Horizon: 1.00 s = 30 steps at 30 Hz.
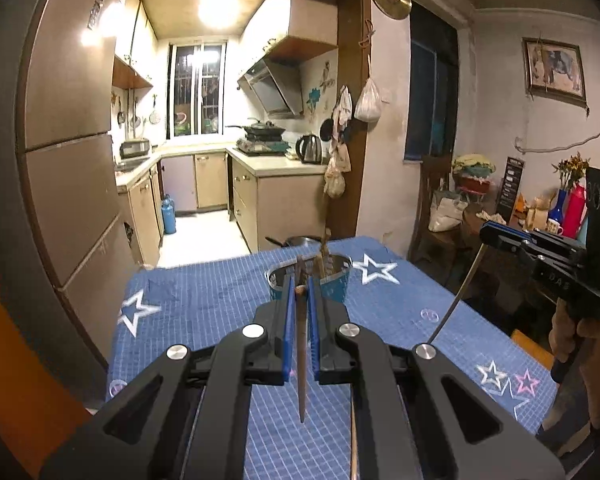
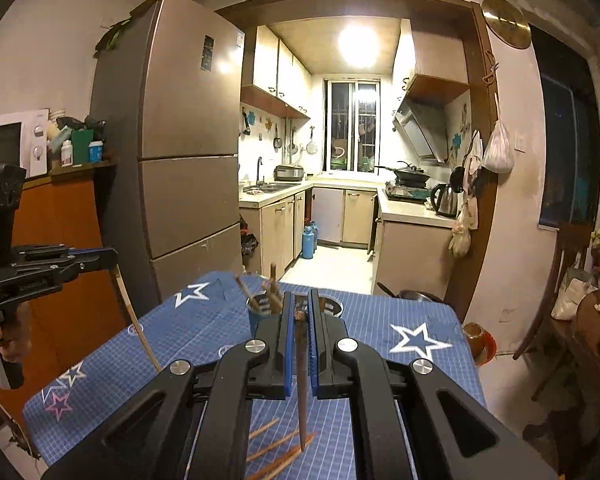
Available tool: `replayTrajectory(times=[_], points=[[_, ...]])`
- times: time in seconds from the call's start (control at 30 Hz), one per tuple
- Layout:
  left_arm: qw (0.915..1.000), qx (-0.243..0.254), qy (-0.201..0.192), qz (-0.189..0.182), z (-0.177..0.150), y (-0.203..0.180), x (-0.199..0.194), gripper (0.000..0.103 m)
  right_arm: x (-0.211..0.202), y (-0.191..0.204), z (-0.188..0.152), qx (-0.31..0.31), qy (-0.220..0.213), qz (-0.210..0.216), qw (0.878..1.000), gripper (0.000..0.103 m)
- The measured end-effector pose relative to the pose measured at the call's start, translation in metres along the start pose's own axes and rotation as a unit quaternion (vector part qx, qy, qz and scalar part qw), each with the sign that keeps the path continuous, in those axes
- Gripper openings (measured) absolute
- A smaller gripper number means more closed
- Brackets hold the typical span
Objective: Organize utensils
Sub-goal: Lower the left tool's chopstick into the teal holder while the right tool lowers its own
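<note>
My left gripper is shut on a dark chopstick that hangs point-down above the blue star cloth. Just beyond it stands a blue metal cup holding several chopsticks. At the right, my right gripper pinches a thin pale chopstick that slants down toward the cloth. In the right wrist view, the right gripper grips its chopstick in front of the cup. The left gripper holds a chopstick at the left. Loose chopsticks lie on the cloth below.
A tall fridge stands left of the table. A dark pan sits past the far edge. A wooden chair and a cluttered side table stand at the right. The kitchen doorway opens straight ahead.
</note>
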<state>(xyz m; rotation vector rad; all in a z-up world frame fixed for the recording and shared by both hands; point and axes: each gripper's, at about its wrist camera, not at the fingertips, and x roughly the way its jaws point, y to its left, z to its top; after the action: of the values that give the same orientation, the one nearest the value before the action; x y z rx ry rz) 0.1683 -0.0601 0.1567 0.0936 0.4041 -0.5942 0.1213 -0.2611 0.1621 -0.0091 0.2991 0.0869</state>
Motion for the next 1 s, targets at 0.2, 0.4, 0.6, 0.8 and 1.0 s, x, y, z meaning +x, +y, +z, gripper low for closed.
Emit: replayTrajectory(times=[0.2,0.4,0.6,0.8,1.0], points=[[0.9992,0.008,-0.032,0.021,0.045,0.002,0.009,0.005,0.019,-0.012,0.04,0.003,-0.009,-0.011,1.0,0.007],[0.9974,0.007,-0.065,0.029,0.096,0.007,0.026,0.005,0.048,-0.022,0.092,0.005,-0.021,-0.022,1.0,0.007],[0.995,0.01,-0.095,0.029,0.131,0.007,0.052,0.005,0.082,-0.026,0.136,0.003,-0.041,-0.031,0.999,0.008],[0.9955,0.014,-0.093,0.015,0.14,0.003,0.097,0.005,0.127,-0.037,0.15,0.02,-0.035,-0.03,0.999,0.008],[0.9971,0.009,-0.076,0.003,0.13,0.008,0.138,0.005,0.169,-0.045,0.136,0.041,-0.015,-0.015,0.999,0.008]])
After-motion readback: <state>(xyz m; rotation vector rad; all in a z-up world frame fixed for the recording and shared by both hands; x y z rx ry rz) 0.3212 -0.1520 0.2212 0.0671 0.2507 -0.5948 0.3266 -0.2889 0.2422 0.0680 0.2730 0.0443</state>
